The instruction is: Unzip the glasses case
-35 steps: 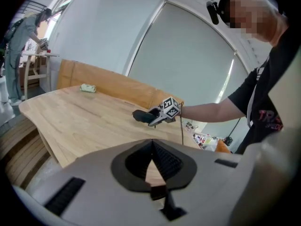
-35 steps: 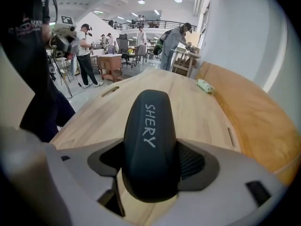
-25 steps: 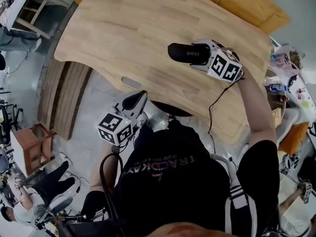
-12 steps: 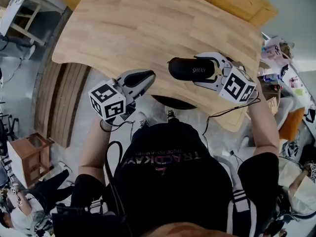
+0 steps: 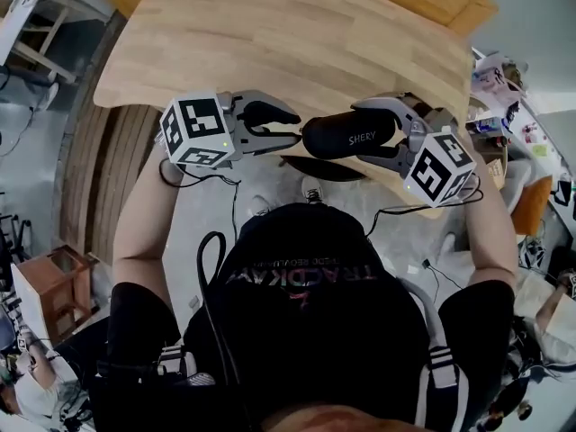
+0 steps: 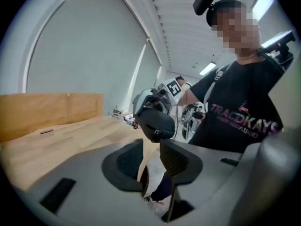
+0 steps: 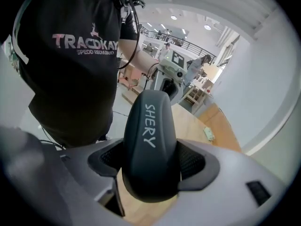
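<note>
The right gripper [image 5: 373, 131] has its jaws clamped on the sides of the glasses case [image 5: 335, 136], held in the air. The case is judged a light, rigid, smooth shell; take hold at the zipper pull [image 6: 155, 132]. Its long axis lies level, pull end toward the left gripper [image 5: 292, 127], whose jaws have just been opening, with nothing between them. The table [image 5: 270, 34] lies beyond

Right gripper [image 5: 362, 131], jaws clamped (before chest)
</note>
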Motion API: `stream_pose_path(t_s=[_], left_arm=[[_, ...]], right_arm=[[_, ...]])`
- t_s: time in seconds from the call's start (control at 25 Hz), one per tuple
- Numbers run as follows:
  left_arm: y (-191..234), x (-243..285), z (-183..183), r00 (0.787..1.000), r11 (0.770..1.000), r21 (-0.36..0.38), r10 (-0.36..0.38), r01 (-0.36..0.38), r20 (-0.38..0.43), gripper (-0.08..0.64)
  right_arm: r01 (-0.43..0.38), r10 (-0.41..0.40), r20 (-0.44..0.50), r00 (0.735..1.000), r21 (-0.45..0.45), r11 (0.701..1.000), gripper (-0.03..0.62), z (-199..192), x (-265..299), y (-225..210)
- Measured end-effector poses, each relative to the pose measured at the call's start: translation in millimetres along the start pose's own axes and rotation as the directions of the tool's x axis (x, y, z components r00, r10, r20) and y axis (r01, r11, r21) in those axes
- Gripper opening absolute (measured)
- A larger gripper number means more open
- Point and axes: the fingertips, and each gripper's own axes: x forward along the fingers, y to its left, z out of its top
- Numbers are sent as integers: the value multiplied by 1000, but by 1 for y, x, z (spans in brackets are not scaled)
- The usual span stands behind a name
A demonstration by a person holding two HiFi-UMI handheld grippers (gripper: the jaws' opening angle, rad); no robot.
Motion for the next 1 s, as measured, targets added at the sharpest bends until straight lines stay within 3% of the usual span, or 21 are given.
stream_pose_path(t_s=[0.12, 0.32, 0.4, 0.56, 0.76, 1.0], left_arm=[[-22, 0, -6, 990, 991, 65, -106, 113, -96, 118], [-36, 2, -17, 957, 971, 108, -185, 212, -222, 118], [-41, 1, -17, 946, 962, 85, -234, 259, -225, 117], [-53, -5, -12, 919, 937, 17, -339, 350, -203, 48], [-71, -12, -17, 889, 911, -8, -404, 412, -215, 26], [-69, -22, -9, 890, 902, -45, -431, 430, -148, 21]], right_arm=[[-16, 14, -43, 999, -56, 998, 349, 10, 2, 10], [-34, 22, -97, 995, -124, 992, 350, 20, 3, 20], [-38, 24, -104, 994, -136, 990, 348, 24, 2, 22], [-42, 26, -103, 994, -161, 986, 349, 31, 1, 24], [-37, 18, -106, 994, -186, 982, 350, 39, 5, 31], [-11, -6, -91, 996, -187, 982, 349, 42, 2, 22]])
